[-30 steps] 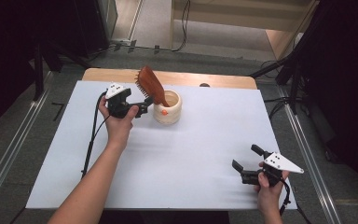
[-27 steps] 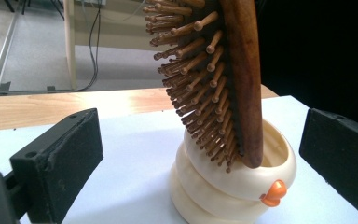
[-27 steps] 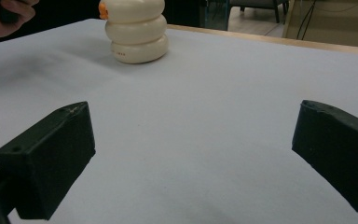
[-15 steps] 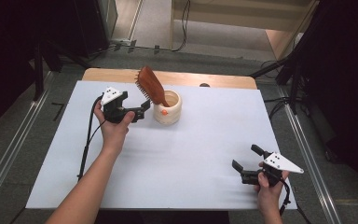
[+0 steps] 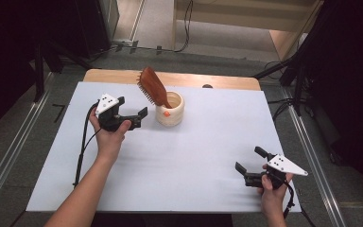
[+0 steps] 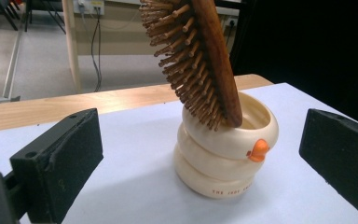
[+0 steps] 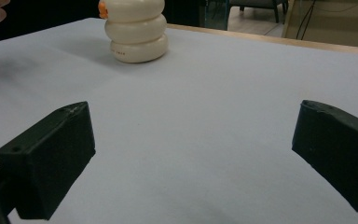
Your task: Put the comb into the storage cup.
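The brown wooden paddle hairbrush (image 5: 152, 88) stands tilted, handle down, in the cream ribbed ceramic cup (image 5: 170, 109) at the white table's (image 5: 194, 156) far side. Its handle is hidden inside the cup. The left gripper (image 5: 137, 116) sits just beside it, jaws apart and empty; the right gripper (image 5: 249, 165), well apart, is likewise spread.

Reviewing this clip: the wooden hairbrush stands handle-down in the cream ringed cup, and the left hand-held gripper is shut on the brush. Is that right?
Not quite. The wooden hairbrush does stand handle-down in the cream ringed cup, but the left hand-held gripper is open and holds nothing. The left gripper view shows its jaws spread wide, one on each side of the cup and clear of cup and brush.
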A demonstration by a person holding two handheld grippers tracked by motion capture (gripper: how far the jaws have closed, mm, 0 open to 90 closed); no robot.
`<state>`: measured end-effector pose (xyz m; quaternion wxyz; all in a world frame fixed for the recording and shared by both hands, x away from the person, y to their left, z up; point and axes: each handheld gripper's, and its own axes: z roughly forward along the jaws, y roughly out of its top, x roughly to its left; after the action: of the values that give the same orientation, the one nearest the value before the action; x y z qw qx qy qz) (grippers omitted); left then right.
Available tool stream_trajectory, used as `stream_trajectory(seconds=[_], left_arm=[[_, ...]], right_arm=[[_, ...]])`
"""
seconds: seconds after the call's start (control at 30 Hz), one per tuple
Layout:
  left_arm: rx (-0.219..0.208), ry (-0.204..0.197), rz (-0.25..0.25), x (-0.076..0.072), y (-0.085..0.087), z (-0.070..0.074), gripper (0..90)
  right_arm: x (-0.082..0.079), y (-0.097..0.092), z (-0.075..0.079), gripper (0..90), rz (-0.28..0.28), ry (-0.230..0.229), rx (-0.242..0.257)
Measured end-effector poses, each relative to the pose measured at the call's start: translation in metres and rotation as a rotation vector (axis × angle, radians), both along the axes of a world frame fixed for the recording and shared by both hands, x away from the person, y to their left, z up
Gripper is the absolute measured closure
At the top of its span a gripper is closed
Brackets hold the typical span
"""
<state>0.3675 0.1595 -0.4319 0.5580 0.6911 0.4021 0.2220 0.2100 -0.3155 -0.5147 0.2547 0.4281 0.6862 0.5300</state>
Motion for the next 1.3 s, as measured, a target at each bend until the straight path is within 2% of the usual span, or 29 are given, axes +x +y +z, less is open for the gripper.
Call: stream_trajectory(seconds=[0.3,0.6,1.3], left_arm=[[0.001,-0.011,0.006,-0.011,0.009,-0.003,0.0],[0.021,-0.026,-0.002,-0.025,0.020,-0.003,0.0],[0.025,-0.051,0.001,-0.054,0.039,-0.010,0.0]], right_arm=[[0.000,0.000,0.000,0.0,0.001,0.000,-0.001],[0.000,0.001,0.000,0.0,0.000,0.003,-0.004],[0.000,0.001,0.000,0.0,-0.004,-0.001,-0.006]])
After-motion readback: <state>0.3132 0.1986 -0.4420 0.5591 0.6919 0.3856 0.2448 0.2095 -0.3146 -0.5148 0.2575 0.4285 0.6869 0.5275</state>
